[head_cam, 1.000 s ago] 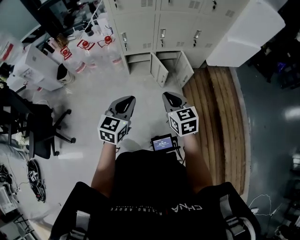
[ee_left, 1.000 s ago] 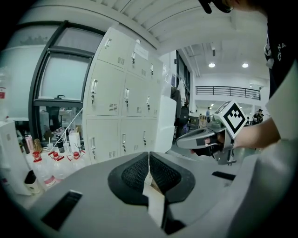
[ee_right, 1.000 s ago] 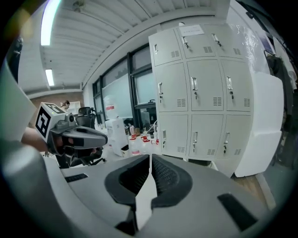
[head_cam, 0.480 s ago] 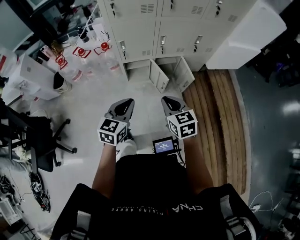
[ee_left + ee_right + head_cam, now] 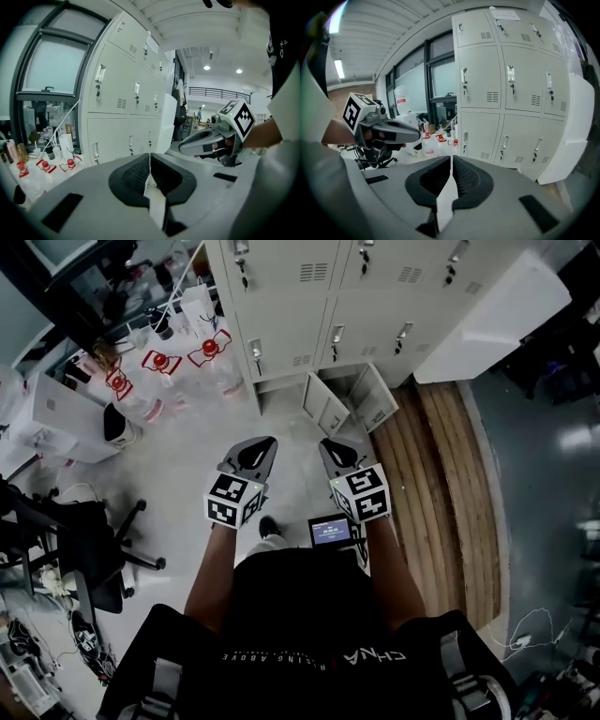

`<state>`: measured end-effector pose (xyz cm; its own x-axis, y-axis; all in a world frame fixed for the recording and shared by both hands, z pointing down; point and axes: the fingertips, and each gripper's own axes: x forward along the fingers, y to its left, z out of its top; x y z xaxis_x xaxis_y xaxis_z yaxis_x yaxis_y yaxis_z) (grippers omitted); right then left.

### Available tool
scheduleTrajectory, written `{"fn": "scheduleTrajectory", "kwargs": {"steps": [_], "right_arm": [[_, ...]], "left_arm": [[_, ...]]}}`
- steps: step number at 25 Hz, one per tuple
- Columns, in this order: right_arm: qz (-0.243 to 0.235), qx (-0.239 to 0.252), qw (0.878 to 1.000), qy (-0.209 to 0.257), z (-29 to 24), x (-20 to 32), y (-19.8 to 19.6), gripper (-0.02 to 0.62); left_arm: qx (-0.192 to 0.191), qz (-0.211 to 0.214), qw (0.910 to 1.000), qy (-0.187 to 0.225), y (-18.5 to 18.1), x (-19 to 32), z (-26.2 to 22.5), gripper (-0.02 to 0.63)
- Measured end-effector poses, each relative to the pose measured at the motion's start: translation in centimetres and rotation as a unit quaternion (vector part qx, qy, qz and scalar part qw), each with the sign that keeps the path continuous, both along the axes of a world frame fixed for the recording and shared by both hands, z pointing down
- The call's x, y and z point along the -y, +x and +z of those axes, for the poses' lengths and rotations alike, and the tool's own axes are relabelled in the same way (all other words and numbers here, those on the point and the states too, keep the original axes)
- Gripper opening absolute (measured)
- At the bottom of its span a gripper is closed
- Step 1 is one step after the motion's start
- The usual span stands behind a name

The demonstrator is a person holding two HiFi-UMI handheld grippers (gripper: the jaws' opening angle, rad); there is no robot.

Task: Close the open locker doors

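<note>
Where two pale steel locker doors (image 5: 325, 411) hang ajar, grey plastic left gripper (image 5: 254, 450), right gripper (image 5: 338, 448) outstretched, ribbed jaws seemingly together, empty.

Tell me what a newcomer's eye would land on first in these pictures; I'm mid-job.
First the bank of white lockers at the top of the head view, with two open bottom doors swung out over the floor. Nearer the person, the left gripper and right gripper are held side by side, jaws shut on nothing. Clear bottles with red tops crowd the floor left of the lockers.
</note>
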<state>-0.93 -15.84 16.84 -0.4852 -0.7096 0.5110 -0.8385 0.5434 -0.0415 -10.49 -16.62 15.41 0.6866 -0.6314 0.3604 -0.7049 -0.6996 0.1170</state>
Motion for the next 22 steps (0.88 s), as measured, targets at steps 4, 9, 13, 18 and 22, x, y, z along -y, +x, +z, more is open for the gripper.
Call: {"fn": "scheduleTrajectory", "kwargs": {"steps": [4, 9, 13, 18, 22], "right_arm": [[-0.002, 0.001, 1.000, -0.001, 0.0, 2.5, 0.6, 0.040], [-0.025, -0.008, 1.000, 0.012, -1.3, 5.4, 2.5, 0.038], [-0.037, -0.009, 0.999, 0.012, -1.5, 6.6, 3.7, 0.040], [-0.054, -0.018, 0.998, 0.016, -1.4, 7.1, 4.0, 0.040], [-0.056, -0.015, 0.998, 0.013, -1.2, 7.1, 4.3, 0.040]], "left_arm": [[-0.001, -0.007, 1.0000, 0.001, 0.3, 1.8, 0.1, 0.024], [-0.016, -0.022, 0.9995, 0.012, 2.6, 3.8, -1.1, 0.024], [-0.016, -0.020, 0.9996, 0.016, 4.3, 4.4, -1.4, 0.024], [-0.011, -0.026, 0.9995, 0.015, 5.1, 5.2, -1.3, 0.025], [-0.012, -0.028, 0.9994, 0.014, 5.4, 5.4, -1.3, 0.025]]}}
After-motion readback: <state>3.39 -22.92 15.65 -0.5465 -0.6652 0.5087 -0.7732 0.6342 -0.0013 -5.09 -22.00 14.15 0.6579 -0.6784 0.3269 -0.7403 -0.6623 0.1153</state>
